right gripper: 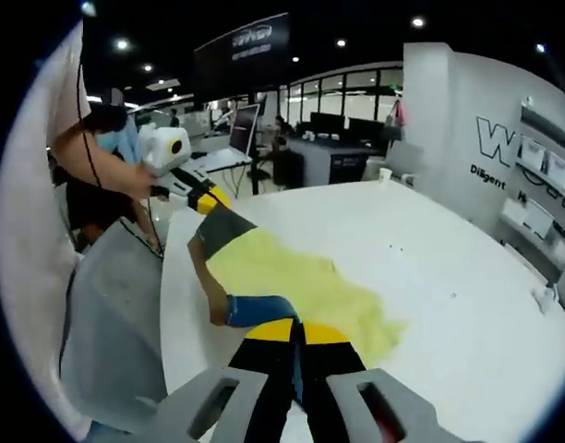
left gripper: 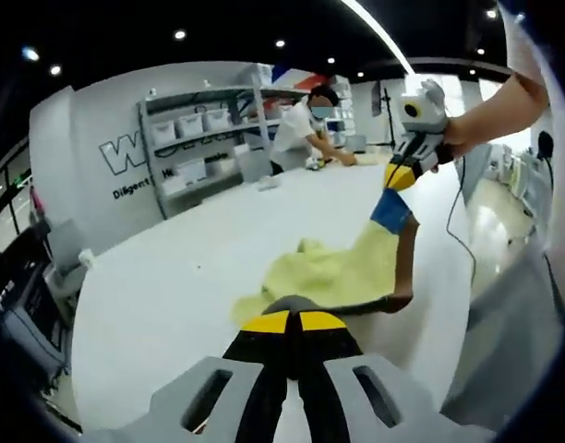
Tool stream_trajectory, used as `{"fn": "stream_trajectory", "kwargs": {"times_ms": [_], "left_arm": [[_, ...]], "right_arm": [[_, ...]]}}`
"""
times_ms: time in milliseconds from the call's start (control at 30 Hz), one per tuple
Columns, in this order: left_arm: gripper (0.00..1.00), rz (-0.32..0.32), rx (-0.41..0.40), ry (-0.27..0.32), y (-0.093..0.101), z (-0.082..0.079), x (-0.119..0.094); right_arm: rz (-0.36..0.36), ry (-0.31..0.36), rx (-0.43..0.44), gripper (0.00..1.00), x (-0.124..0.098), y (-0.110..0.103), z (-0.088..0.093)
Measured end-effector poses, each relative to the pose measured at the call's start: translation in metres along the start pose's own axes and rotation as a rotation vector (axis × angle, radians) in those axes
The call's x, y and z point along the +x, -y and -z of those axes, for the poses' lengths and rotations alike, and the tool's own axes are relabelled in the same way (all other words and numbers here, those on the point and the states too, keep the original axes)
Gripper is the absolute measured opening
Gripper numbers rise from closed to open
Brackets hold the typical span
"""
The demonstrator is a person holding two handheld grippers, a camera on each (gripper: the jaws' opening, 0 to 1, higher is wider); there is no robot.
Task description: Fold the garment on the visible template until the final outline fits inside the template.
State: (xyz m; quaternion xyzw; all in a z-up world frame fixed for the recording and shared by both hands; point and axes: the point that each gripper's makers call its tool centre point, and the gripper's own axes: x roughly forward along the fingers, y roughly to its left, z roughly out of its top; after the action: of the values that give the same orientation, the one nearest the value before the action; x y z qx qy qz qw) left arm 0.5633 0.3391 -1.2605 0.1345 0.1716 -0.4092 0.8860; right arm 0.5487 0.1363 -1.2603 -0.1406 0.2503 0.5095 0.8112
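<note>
In the left gripper view, the left gripper (left gripper: 294, 321) has its two yellow-tipped jaws pressed together on a grey edge of the garment (left gripper: 342, 272). The cloth runs away from the jaws as a pale yellow sheet, partly lying on the white table (left gripper: 172, 286) and partly lifted. Its far end has a blue cuff (left gripper: 390, 210), and that end is pinched by the right gripper (left gripper: 400, 175), which hangs above the table in a person's hand (left gripper: 455, 137). A dark brownish band runs down the raised edge of the cloth between the two grippers.

In the right gripper view, the right gripper (right gripper: 295, 331) is clamped shut on the blue cuff (right gripper: 259, 309). From there the yellow garment (right gripper: 292, 277) spreads over the table (right gripper: 430, 277) toward the left gripper (right gripper: 209, 197), whose yellow tips grip the grey corner (right gripper: 222, 226) while a hand (right gripper: 139, 180) holds it.

The garment sits near the table's edge closest to the person, stretched between both grippers. No outline of a template can be made out on the table.

Farther off in the left gripper view, another person (left gripper: 296, 129) stands at the table's far side, next to grey shelves (left gripper: 204, 138) with white boxes against a wall with dark lettering.
</note>
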Motion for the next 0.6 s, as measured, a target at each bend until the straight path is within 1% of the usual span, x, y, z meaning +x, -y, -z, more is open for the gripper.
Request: {"fn": "stream_trajectory", "kwargs": {"times_ms": [33, 133, 167, 200, 233, 267, 300, 333, 367, 400, 433, 500, 600], "left_arm": [[0.07, 0.025, -0.020, -0.004, 0.004, -0.001, -0.002], [0.07, 0.093, -0.072, -0.003, 0.013, -0.007, -0.009], [0.07, 0.104, -0.074, -0.005, 0.014, -0.008, -0.010], [0.07, 0.111, -0.080, -0.004, 0.013, -0.010, -0.011], [0.07, 0.130, -0.100, -0.007, 0.014, -0.012, -0.011], [0.07, 0.118, -0.097, -0.007, 0.008, -0.015, -0.010], [0.07, 0.113, -0.121, -0.005, 0.000, -0.017, -0.006], [0.07, 0.111, -0.138, -0.001, -0.004, -0.019, -0.003], [0.07, 0.092, -0.140, 0.008, -0.015, -0.022, 0.003], [0.07, 0.089, -0.144, 0.009, -0.020, -0.024, 0.007], [0.07, 0.084, -0.147, 0.014, -0.029, -0.028, 0.014], [0.07, 0.062, -0.148, 0.019, -0.043, -0.034, 0.025], [0.07, 0.037, -0.165, 0.037, -0.070, -0.048, 0.049]], "right_arm": [[-0.038, 0.007, 0.015, 0.00, -0.002, -0.007, 0.000], [-0.094, -0.011, 0.039, 0.00, -0.007, -0.016, 0.004], [-0.136, -0.008, 0.060, 0.00, -0.008, -0.022, 0.004], [-0.156, 0.002, 0.062, 0.00, -0.010, -0.024, 0.003], [-0.159, 0.002, 0.069, 0.00, -0.011, -0.023, 0.003], [-0.172, 0.003, 0.097, 0.00, -0.011, -0.020, 0.004], [-0.184, 0.019, 0.131, 0.00, -0.010, -0.016, 0.001], [-0.180, 0.029, 0.143, 0.00, -0.009, -0.011, 0.000], [-0.167, 0.037, 0.154, 0.00, -0.007, -0.002, 0.000], [-0.156, 0.052, 0.183, 0.00, -0.004, 0.008, -0.002], [-0.151, 0.066, 0.196, 0.00, -0.002, 0.013, -0.005], [-0.127, 0.085, 0.229, 0.00, 0.004, 0.031, -0.010], [-0.084, 0.116, 0.264, 0.00, 0.013, 0.063, -0.017]]}}
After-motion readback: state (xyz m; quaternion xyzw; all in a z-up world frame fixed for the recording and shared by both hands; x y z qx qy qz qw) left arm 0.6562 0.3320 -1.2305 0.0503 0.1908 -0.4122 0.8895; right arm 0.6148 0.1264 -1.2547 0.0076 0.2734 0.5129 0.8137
